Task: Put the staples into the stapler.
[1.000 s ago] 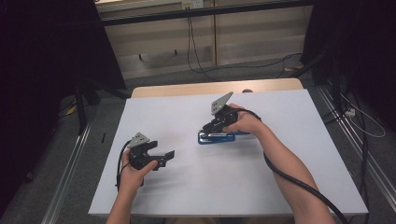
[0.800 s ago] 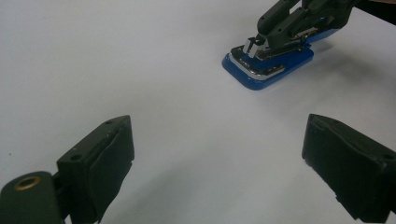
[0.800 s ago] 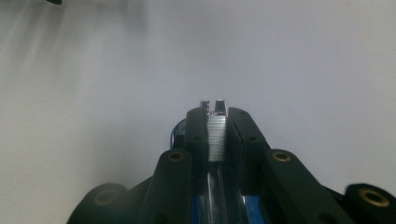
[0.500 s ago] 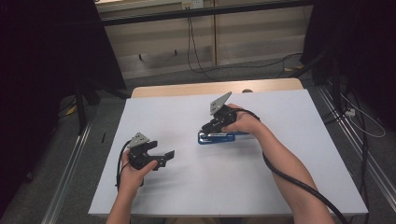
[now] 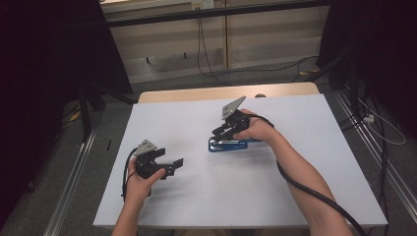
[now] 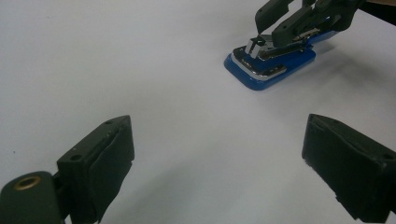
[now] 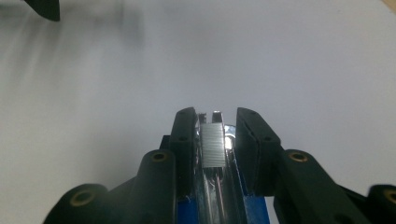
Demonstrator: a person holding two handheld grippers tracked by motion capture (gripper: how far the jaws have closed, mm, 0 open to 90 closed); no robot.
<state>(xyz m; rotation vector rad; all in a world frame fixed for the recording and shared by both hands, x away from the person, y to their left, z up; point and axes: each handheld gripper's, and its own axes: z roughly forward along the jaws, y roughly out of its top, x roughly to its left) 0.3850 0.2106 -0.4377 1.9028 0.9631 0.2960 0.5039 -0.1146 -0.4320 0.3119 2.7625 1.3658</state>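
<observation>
A blue stapler (image 5: 228, 145) lies open on the white table top (image 5: 295, 187), with its metal staple channel facing up (image 6: 271, 65). My right gripper (image 5: 221, 133) points down onto it. In the right gripper view its jaws (image 7: 212, 116) stand on either side of a silver strip of staples (image 7: 213, 144) in the channel. The jaws have just been opening, and a narrow gap shows beside the strip. My left gripper (image 5: 174, 166) rests low at the table's left, wide open (image 6: 219, 126) and with nothing between its jaws, aimed toward the stapler.
A wooden table edge (image 5: 196, 93) shows behind the white top. A thick black cable (image 5: 305, 184) trails along the right forearm. Metal rails (image 5: 388, 182) run along both sides on the floor, and loose cables lie beyond the table.
</observation>
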